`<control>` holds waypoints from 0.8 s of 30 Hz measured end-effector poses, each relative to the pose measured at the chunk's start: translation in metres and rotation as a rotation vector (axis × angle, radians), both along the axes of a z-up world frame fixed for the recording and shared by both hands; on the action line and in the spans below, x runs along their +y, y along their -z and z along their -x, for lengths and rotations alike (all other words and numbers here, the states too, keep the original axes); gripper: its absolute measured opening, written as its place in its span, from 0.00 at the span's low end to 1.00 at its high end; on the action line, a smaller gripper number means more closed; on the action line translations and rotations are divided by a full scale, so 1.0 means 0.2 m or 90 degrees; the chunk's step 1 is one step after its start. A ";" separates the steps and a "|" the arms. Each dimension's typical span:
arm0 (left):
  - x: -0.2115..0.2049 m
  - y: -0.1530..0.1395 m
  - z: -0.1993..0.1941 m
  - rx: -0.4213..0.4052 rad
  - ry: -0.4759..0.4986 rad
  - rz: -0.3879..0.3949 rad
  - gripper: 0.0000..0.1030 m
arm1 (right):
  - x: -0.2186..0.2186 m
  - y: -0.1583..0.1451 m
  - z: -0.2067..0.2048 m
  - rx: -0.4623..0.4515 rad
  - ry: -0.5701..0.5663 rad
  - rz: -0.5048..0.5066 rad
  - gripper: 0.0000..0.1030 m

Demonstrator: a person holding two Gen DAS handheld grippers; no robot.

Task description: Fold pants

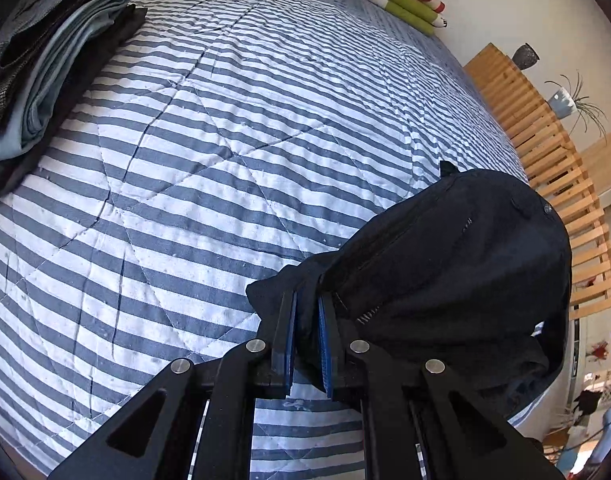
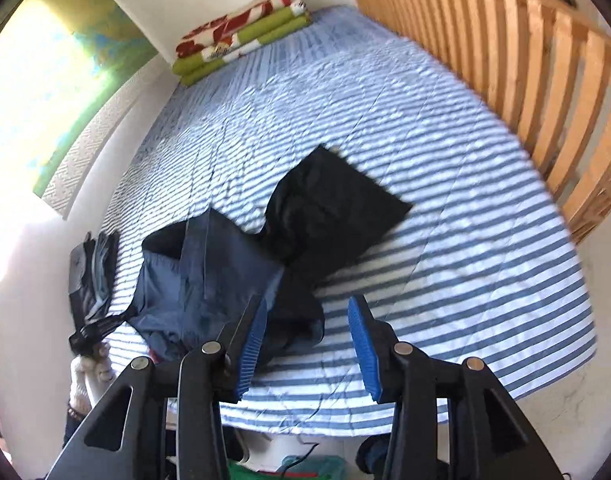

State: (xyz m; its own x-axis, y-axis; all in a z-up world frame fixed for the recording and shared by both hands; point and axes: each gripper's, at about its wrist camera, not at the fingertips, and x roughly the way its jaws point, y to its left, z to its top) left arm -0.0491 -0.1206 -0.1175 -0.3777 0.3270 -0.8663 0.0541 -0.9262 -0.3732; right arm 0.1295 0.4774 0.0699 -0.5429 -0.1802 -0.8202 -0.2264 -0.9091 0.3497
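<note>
The black pants [image 1: 445,260] lie bunched on the striped quilt [image 1: 225,120] at the right of the left wrist view. My left gripper [image 1: 307,296] is shut on a fold of their fabric, which fills the narrow gap between the blue pads. In the right wrist view the pants [image 2: 333,208] spread across the bed, a black part towards the middle and a sunlit blue-grey part [image 2: 209,264] to the left. My right gripper [image 2: 307,304] hovers above their near edge, open, with nothing pinched between its fingers.
A stack of folded clothes [image 1: 45,80] sits at the bed's left edge [image 2: 91,272]. A folded green and red blanket [image 2: 241,36] lies at the far end. A wooden slatted rail [image 2: 525,80] borders the right side. Bare quilt [image 2: 445,240] stretches to the right of the pants.
</note>
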 end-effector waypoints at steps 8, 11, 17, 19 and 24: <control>0.06 -0.34 0.04 0.076 0.030 0.028 0.43 | -0.49 -0.07 0.46 0.030 -0.182 -0.090 0.49; 0.06 -0.42 0.10 0.090 0.035 0.042 0.53 | -0.84 0.09 0.64 0.013 -0.304 -0.107 0.49; -0.03 -0.42 0.17 0.075 0.013 0.006 0.53 | -1.33 0.33 0.87 -0.009 -0.423 -0.142 0.50; -0.08 -0.38 0.17 0.065 0.002 0.002 0.53 | -1.43 0.41 0.95 -0.034 -0.437 -0.146 0.50; -0.23 -0.27 0.16 0.045 -0.030 -0.003 0.53 | -1.54 0.55 1.08 -0.085 -0.434 -0.195 0.06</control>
